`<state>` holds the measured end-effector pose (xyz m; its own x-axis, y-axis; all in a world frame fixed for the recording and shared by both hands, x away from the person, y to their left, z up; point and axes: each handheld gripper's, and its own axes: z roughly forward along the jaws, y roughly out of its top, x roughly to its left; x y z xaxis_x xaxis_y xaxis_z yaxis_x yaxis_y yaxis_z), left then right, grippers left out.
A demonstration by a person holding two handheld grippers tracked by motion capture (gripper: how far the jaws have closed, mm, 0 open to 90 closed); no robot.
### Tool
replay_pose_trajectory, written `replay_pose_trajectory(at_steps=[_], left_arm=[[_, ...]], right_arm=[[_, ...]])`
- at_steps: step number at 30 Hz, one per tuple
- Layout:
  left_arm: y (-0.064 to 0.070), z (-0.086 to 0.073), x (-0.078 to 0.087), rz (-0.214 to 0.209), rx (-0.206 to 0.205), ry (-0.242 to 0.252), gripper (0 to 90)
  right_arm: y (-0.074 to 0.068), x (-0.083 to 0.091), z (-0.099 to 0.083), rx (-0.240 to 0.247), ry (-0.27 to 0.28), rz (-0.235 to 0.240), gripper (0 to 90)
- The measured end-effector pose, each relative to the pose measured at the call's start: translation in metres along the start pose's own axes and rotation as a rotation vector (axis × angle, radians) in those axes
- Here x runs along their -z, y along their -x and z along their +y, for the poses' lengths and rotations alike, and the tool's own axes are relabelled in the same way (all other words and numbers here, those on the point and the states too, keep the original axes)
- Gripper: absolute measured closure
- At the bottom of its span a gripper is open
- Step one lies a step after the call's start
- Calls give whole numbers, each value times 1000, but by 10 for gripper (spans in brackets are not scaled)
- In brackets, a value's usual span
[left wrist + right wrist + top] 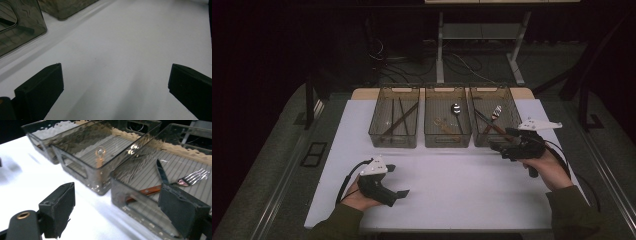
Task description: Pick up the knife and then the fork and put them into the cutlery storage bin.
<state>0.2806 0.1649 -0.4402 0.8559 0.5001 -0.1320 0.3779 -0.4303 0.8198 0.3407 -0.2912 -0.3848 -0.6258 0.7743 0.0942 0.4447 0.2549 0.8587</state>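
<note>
While the white tabletop (pixel 447 185) spans the middle of the high view, three smoky bins sit in a row at upper centre, the right bin (pixel 494 122) holding a knife (pixel 160 173) and fork (pixel 193 178). Right tongs (pixel 502 142) hover wide and empty at that bin's near edge; left tongs (pixel 397 181), lower left, gape wide over bare tabletop.

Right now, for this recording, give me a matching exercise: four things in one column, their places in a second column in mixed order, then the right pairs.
Things:
1. spoon
2. fork
3. left claw
4. right claw

Places:
A. over the bare white table, near the person's edge
B. in the middle bin
C. at the near wall of the right bin
D. inside the right bin, beside a wooden-handled knife

Pairs: 1-B, 2-D, 3-A, 4-C
</note>
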Motion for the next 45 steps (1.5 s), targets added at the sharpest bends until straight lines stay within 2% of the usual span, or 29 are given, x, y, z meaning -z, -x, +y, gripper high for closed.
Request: replay_pose_trajectory(at_steps=[6, 13, 16, 25, 31, 45], left_arm=[[0, 0, 0, 0, 0, -1, 0], [0, -1, 2, 3, 4, 2, 0], [0, -1, 2, 5, 4, 2, 0], [-1, 0, 3, 6, -2, 2, 0], [0, 0, 3, 9, -1, 2, 0], [1, -1, 3, 12, 3, 3, 0]], right_arm=[[-9, 6, -17, -3, 11, 13, 143], [-11, 14, -37, -28, 27, 8, 143], [-13, 17, -44, -20, 23, 11, 143], [-25, 21, -64, -6, 2, 17, 143], [-34, 23, -77, 4, -32, 29, 143], [-48, 22, -91, 23, -74, 57, 143]])
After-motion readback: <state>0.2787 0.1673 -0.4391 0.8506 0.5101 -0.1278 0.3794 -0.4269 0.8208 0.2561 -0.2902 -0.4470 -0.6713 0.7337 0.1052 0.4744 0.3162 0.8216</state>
